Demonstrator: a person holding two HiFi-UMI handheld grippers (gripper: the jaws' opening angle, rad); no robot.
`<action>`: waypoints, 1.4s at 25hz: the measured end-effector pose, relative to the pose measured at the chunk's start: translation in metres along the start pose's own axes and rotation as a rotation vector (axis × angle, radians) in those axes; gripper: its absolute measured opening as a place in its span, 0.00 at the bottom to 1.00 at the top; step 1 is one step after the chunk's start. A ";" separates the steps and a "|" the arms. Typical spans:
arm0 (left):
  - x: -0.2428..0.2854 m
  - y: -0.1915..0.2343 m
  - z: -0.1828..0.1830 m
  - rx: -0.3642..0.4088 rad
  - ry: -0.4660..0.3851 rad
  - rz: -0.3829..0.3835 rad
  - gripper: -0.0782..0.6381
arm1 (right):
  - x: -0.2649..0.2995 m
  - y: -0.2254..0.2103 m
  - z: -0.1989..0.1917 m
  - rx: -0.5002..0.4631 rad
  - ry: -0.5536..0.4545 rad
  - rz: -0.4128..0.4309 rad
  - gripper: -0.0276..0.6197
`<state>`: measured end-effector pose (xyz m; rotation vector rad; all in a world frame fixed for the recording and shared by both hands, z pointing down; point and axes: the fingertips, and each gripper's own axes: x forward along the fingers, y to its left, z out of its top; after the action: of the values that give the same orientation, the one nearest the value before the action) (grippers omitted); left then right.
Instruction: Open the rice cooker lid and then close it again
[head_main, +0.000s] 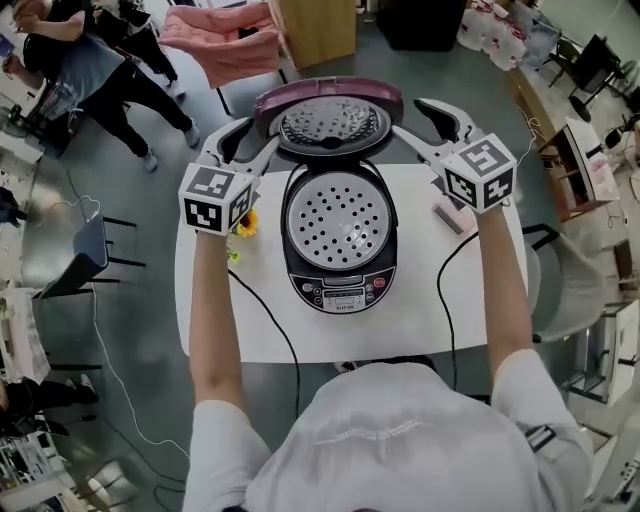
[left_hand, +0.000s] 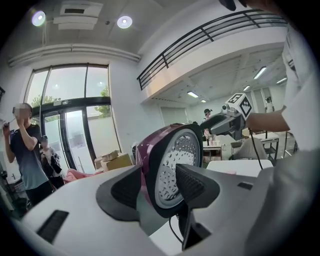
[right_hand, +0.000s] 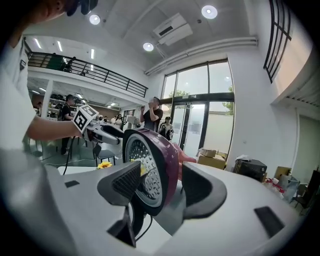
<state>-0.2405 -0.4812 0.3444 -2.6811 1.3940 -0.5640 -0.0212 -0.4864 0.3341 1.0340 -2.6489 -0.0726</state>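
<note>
The black rice cooker (head_main: 335, 240) stands on the white table (head_main: 420, 320). Its purple lid (head_main: 330, 120) is swung up at the back, and the perforated inner plate shows. My left gripper (head_main: 250, 140) reaches to the lid's left edge and my right gripper (head_main: 420, 125) to its right edge. In the left gripper view the lid (left_hand: 172, 165) lies between the spread jaws of the left gripper (left_hand: 160, 187), with a gap beside the pads. The right gripper (right_hand: 162, 185) straddles the lid (right_hand: 150, 165) the same way, its far pad clear of the rim. Both grippers are open.
A yellow flower (head_main: 245, 222) lies left of the cooker and a pink object (head_main: 448, 215) right of it. Two black cables hang over the table's near edge. A chair (head_main: 85, 255) stands to the left, and people (head_main: 90, 70) are at the far left.
</note>
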 end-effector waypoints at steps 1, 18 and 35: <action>0.003 0.002 0.001 0.002 -0.002 -0.005 0.44 | 0.005 -0.001 0.000 -0.006 0.002 0.010 0.45; 0.017 0.010 0.008 -0.058 -0.038 -0.094 0.45 | 0.038 0.001 -0.001 -0.008 0.001 0.078 0.45; -0.032 -0.039 -0.005 -0.078 -0.069 -0.162 0.51 | -0.010 0.054 -0.017 -0.038 0.041 0.157 0.51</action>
<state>-0.2286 -0.4317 0.3486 -2.8640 1.2147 -0.4325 -0.0449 -0.4383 0.3557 0.8047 -2.6704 -0.0674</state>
